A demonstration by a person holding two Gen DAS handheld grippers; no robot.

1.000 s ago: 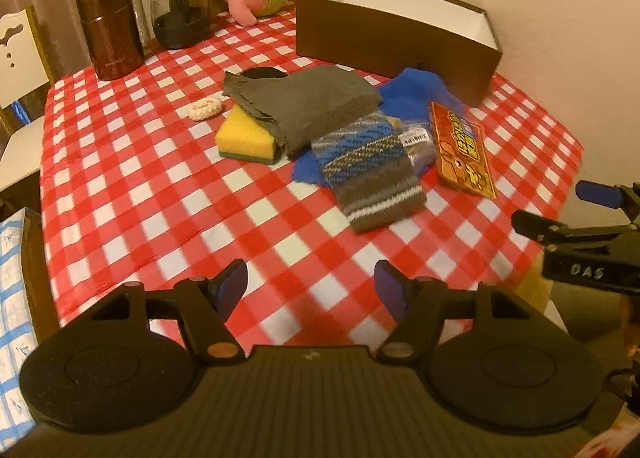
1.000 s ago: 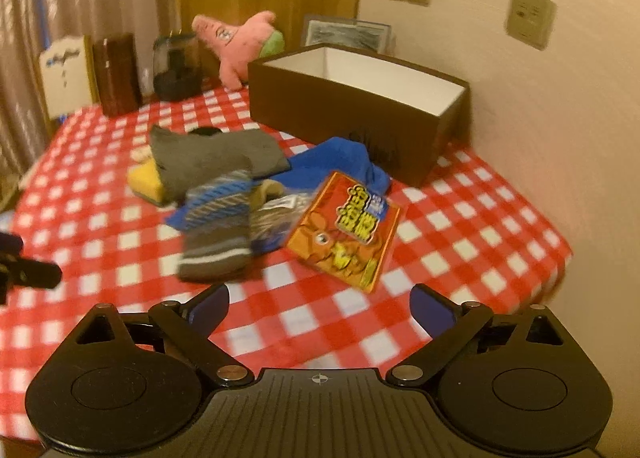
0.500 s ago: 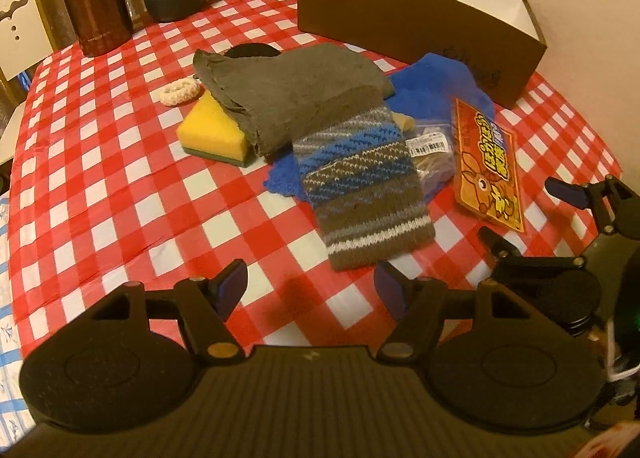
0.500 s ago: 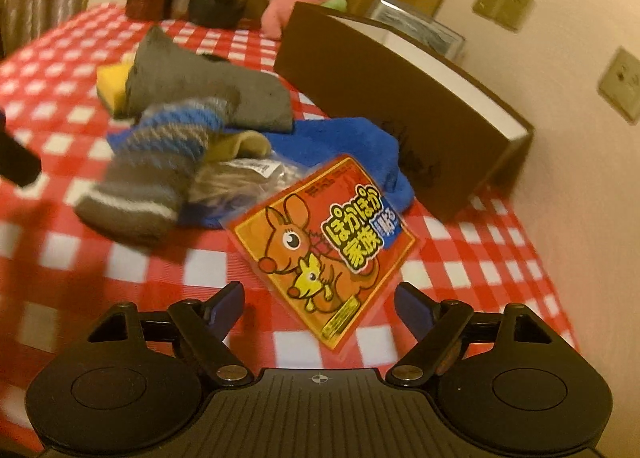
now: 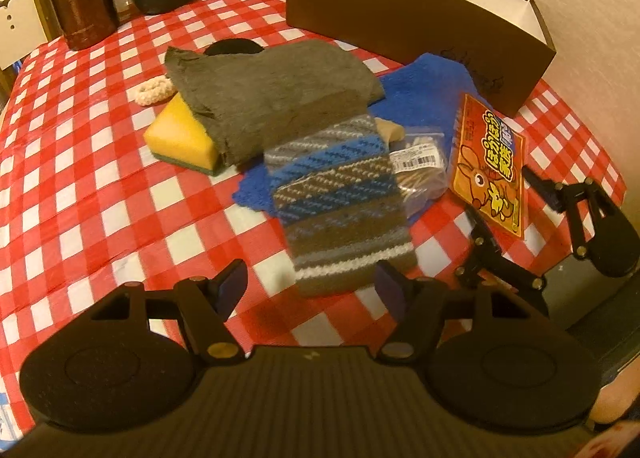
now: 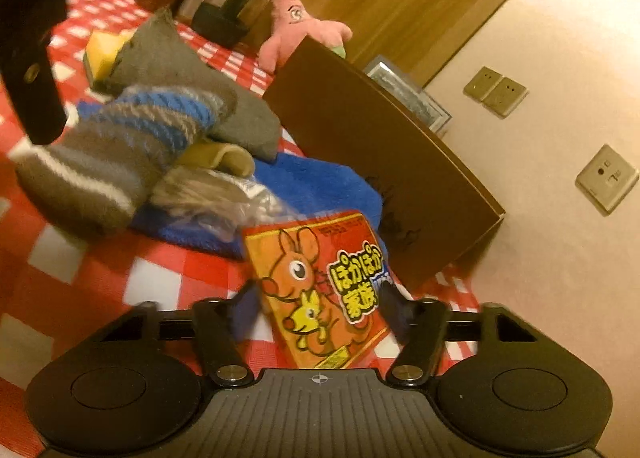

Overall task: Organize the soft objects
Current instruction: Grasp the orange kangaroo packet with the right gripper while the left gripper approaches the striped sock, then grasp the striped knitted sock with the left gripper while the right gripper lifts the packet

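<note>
Striped knit sock point(image 5: 340, 210) before wide-open left claw point(image 5: 310, 284), right claw point(image 6: 318, 308) spread around orange packet point(image 6: 320, 290), not gripping

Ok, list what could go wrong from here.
1. The right gripper is open around the orange packet, which lies partly on the blue cloth; closing might pinch the cloth too.
2. The left gripper is open at the striped sock, which overlaps the clear bag; lifting the sock may drag the bag.
</note>
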